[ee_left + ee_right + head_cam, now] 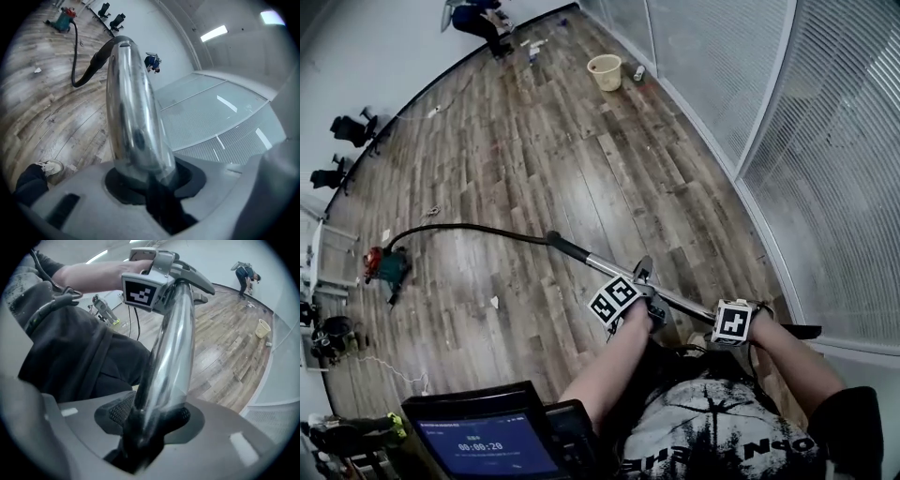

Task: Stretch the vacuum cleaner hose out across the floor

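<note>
We are in the middle of the pulling step. The long black bendy hose starts at the red and green vacuum cleaner on the brown wooden floor. It runs away from the cleaner to us in a soft curve, so we think it is not pulled out all the way yet. Its far end from the cleaner joins a shiny silver metal tube, and that is the part we hold. The right gripper is farther from the cleaner, and its jaws are squeezed tight on the tube. The left gripper is nearer the cleaner. Its jaws sit around the tube, but we see a dark gap on one side, so we think they are loose and not squeezing. Both arms reach forward and down from our body, with the hands side by side along the tube, and the tube points toward the cleaner. Next, we think the left jaws should squeeze again. Then we should step back from the cleaner, pulling slowly so the curve goes flat and the cleaner does not tip.
</note>
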